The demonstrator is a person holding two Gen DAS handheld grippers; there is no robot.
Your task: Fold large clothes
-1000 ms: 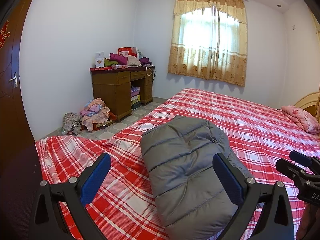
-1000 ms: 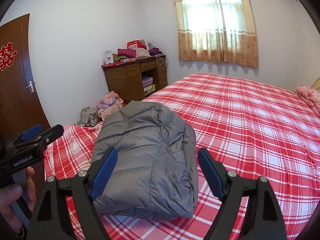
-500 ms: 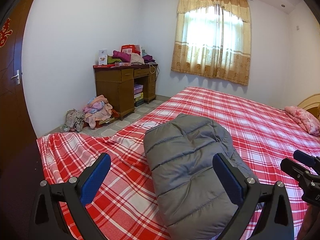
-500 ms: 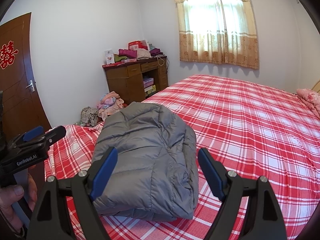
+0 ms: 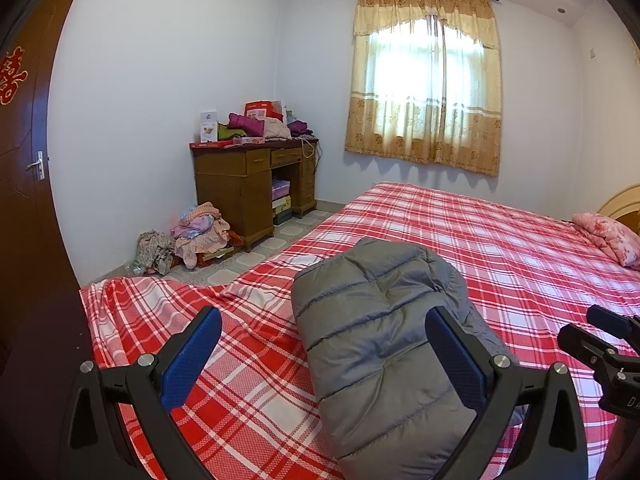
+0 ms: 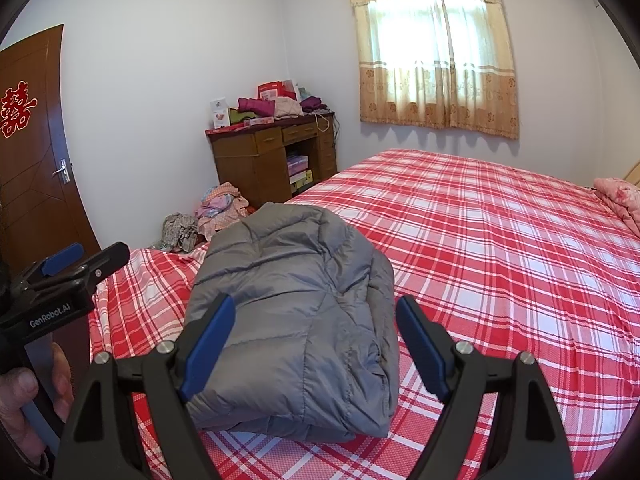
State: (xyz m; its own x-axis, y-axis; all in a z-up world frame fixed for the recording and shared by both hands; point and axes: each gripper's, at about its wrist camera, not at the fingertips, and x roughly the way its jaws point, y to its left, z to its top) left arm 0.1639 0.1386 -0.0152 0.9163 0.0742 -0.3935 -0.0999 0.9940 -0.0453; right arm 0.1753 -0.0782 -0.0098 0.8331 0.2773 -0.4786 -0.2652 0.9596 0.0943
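Jacket [image 6: 296,304], grey and padded, lies folded on the near left part of the bed [image 6: 500,248]. The 2 grippers, left gripper [image 5: 322,352] and right gripper [image 6: 316,340], are spread wide, apparently just above it, pinching nothing.

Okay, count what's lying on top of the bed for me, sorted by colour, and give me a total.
Grey: 1, the folded puffer jacket
Pink: 1, the floral quilt at the far end, partly cut off by the frame
Total: 2 on the red plaid bedsheet
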